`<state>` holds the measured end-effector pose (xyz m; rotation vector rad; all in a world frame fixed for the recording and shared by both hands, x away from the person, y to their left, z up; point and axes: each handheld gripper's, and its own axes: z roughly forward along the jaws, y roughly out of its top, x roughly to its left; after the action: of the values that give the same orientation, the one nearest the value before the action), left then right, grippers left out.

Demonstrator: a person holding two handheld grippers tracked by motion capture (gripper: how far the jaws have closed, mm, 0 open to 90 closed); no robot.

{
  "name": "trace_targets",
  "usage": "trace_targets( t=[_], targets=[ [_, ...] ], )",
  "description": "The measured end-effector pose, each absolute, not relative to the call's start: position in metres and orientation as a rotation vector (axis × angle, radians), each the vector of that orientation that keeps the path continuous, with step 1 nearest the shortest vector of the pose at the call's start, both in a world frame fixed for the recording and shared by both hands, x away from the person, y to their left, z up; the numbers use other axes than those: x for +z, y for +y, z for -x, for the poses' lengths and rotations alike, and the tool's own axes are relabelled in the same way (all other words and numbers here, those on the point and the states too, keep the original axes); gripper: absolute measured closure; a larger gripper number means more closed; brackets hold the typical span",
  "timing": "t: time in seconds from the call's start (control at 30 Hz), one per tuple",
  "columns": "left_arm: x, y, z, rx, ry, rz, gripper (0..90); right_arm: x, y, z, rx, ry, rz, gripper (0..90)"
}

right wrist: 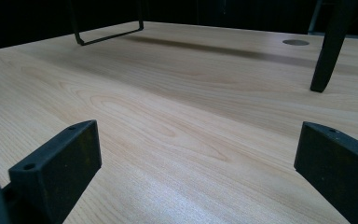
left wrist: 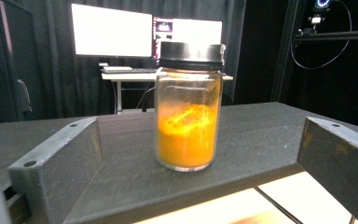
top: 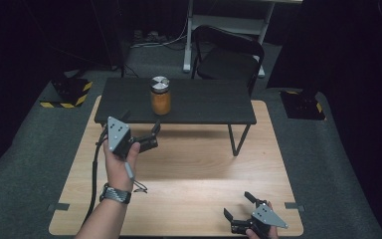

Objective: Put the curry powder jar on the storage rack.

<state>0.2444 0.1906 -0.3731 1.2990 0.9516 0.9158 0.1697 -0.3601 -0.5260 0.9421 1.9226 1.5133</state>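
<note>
Jar (left wrist: 188, 119) is clear glossy glass with a matt dark lid (left wrist: 192, 55) that looks like shiny metal from above. The low shelf (top: 204, 107) is matt black; the desk (right wrist: 177, 121) is smooth pale wood-grain.

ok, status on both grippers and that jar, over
Left gripper open, short of the glass jar of orange powder. Jar upright, capped, on the black raised shelf. Right gripper open, low over the light wooden table. Nothing between left jaws and jar.

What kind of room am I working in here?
Probably a lab or recording studio: black curtains around a wooden table, lit monitors on a desk behind the jar, and hazard-taped stand bases on carpet.
</note>
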Motion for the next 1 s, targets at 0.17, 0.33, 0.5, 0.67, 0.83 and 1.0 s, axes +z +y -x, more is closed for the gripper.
trace_targets(
  t=[0.17,0.33,0.5,0.67,0.83,1.0],
  targets=[
    [-0.388,0.208,-0.225,0.909,0.922,-1.283,0.5,-0.525,-0.36,-0.17,1.51,1.929,-0.936,0.1],
    [-0.402,0.22,-0.205,0.91,0.9,-1.289,0.5,-0.525,-0.36,-0.171,1.509,1.931,-0.934,0.1],
    [-0.42,0.231,-0.183,0.896,0.891,-1.286,0.5,-0.525,-0.36,-0.171,1.509,1.934,-0.926,0.1],
    [-0.441,0.239,-0.164,0.879,0.871,-1.29,0.5,-0.525,-0.36,-0.171,1.511,1.935,-0.93,0.1],
    [-0.466,0.247,-0.145,0.85,0.871,-1.304,0.5,-0.525,-0.359,-0.17,1.506,1.933,-0.932,0.1],
    [-0.482,0.253,-0.132,0.835,0.876,-1.315,0.5,-0.523,-0.358,-0.17,1.489,1.939,-0.931,0.1]
  ],
)
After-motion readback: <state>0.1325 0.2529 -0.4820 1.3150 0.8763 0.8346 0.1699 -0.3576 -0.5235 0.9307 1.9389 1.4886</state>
